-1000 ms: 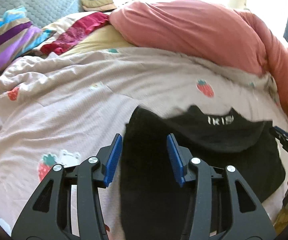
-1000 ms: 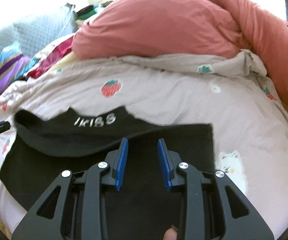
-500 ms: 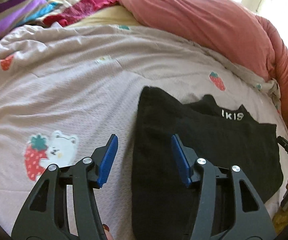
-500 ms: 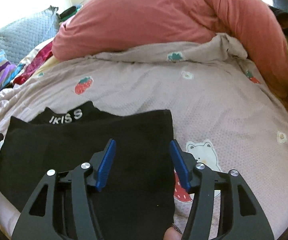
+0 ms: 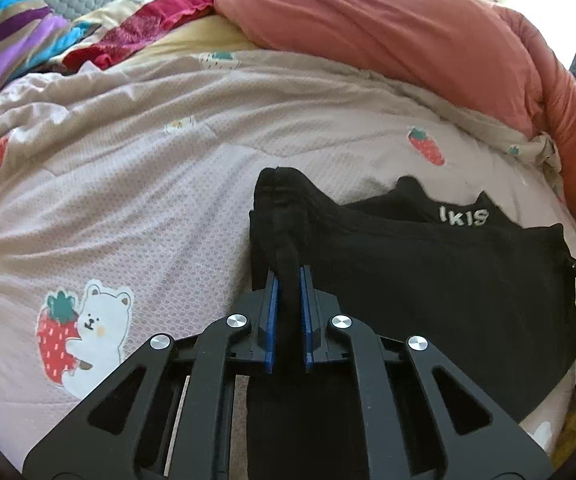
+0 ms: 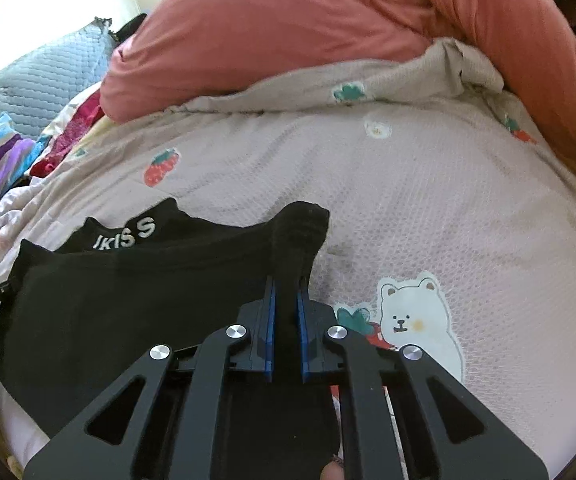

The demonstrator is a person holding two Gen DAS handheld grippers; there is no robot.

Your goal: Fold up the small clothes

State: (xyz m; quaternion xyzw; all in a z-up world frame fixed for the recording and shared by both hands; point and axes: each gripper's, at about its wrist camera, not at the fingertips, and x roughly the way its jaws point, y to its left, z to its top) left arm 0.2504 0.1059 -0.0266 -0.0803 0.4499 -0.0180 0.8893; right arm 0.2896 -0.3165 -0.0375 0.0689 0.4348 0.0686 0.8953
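Both the left tongs (image 5: 288, 280) and right tongs (image 6: 285, 292) pinch side edges of the black garment (image 5: 428, 280) on the bed (image 5: 147, 208), so the fold looks only just begun.

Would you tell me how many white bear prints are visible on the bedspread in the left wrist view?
1: a white bear hugging a strawberry, left of the left gripper. The black garment may hide others.

matt black cloth garment (image 5: 428, 280)
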